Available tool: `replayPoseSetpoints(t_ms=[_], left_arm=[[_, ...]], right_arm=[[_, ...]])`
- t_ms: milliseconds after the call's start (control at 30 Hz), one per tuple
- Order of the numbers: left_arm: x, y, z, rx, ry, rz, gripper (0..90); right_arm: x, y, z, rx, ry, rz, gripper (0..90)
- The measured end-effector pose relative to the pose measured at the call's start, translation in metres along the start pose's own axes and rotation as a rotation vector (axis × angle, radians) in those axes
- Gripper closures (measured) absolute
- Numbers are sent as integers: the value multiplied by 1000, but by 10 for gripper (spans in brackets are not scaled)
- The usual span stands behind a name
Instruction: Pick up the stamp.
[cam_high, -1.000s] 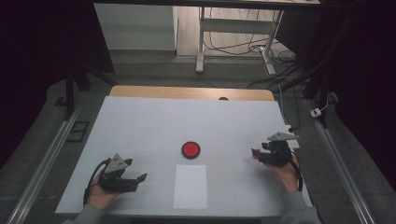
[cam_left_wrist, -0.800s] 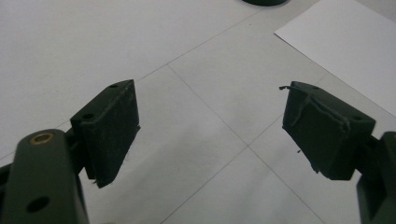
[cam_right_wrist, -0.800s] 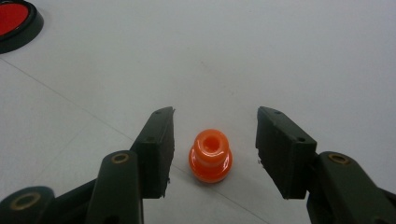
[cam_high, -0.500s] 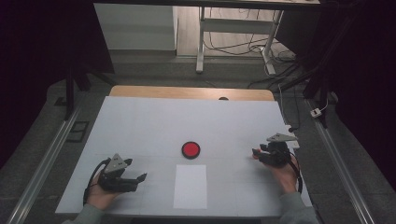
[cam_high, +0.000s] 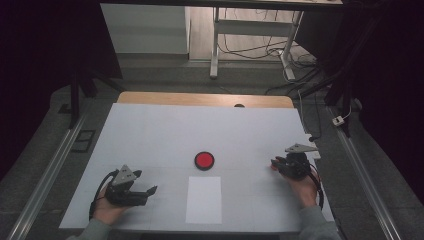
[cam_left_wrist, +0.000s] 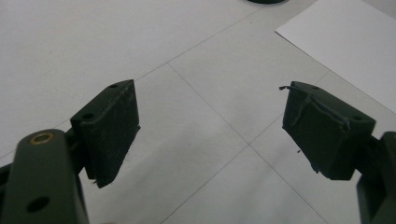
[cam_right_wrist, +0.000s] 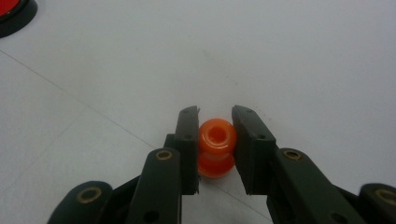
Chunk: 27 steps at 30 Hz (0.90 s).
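Observation:
A small orange spool-shaped piece (cam_right_wrist: 215, 146) sits between the jaws of my right gripper (cam_right_wrist: 215, 117), which is shut on it just above the white table. In the high view that right gripper (cam_high: 276, 163) is at the table's right side with the orange piece (cam_high: 273, 164) at its tip. My left gripper (cam_high: 150, 190) rests low at the front left, pointing right. In the left gripper view its pads (cam_left_wrist: 112, 128) stand wide apart, so the left gripper (cam_left_wrist: 209, 100) is open with only bare table between them.
A red round button (cam_high: 204, 160) on a black base sits mid-table; its edge shows as the button (cam_right_wrist: 11, 14) at the top left of the right gripper view. A white paper sheet (cam_high: 204, 199) lies in front of it, seen as the sheet (cam_left_wrist: 348, 44) too. The wooden table edge (cam_high: 200, 99) runs along the far side.
The right gripper has shifted slightly toward me and to the left over the second. The left gripper has stayed nearly still.

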<state>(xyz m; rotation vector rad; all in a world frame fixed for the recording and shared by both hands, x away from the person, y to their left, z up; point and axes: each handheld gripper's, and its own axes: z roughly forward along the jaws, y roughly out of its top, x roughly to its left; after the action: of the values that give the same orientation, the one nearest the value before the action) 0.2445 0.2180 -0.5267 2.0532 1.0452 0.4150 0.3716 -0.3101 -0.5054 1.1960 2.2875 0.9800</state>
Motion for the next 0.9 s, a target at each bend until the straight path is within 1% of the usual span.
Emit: replayPoseSetpoints(t_ms=[167, 300, 367, 467, 633, 800, 867, 900], left_arm=[[0, 0, 0, -1, 2, -1, 186], [0, 0, 0, -2, 1, -2, 186], [0, 0, 0, -2, 1, -3, 186], [1, 0, 1, 2, 0, -6, 186], [0, 0, 1, 0, 0, -3, 186], [0, 0, 1, 0, 2, -4, 186], [0, 0, 1, 0, 4, -2, 186], [0, 0, 1, 0, 4, -2, 186]], right_arm=[[0, 0, 0, 2, -2, -4, 722], [1, 1, -1, -7, -2, -4, 722], [1, 1, -3, -18, -5, -8, 722], [1, 2, -5, -37, 3, -2, 722], [1, 3, -7, -53, 1, 0, 722], [2, 4, -9, -67, 8, 4, 722], [3, 6, -10, -82, 15, 7, 722], [3, 6, -10, -90, 29, 16, 722]])
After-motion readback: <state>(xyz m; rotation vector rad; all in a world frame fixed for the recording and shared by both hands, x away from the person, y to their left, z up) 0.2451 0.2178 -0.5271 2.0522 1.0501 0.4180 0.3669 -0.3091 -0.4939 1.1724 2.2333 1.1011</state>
